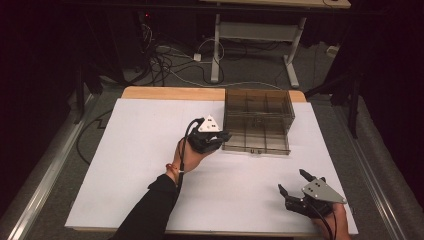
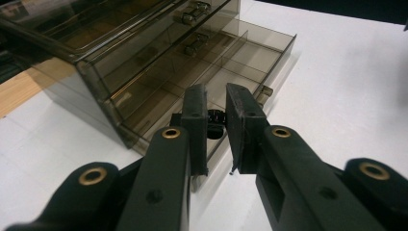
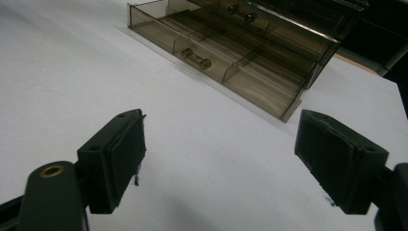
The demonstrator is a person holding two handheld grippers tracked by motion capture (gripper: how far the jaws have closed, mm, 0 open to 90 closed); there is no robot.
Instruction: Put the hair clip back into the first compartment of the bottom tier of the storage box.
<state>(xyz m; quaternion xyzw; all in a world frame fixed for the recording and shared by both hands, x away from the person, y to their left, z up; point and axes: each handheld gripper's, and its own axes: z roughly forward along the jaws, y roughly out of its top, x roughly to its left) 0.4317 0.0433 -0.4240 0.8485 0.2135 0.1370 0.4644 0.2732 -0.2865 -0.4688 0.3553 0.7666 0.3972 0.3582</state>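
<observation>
Smoked clear drawer box (image 1: 258,120) standing at the upper centre of the high view on the white table (image 1: 140,165), its bottom drawer (image 2: 226,82) pulled partway out toward the person. The left gripper (image 1: 216,138), just left of the box's near corner, has its jaws drawn narrow on a small black object (image 2: 216,117), seen in the left gripper view between the pads and poised over the open drawer's front compartment; the pinch is tight because the piece is tiny, and the likely aim is to drop it into a divided cell. What the piece is cannot be told. The right gripper (image 1: 295,182) waits at the lower right of the high view with jaws spread wide and empty, well apart from the box, apparently kept clear so the left can work. Small bar handles (image 3: 196,58) mark the drawer fronts
</observation>
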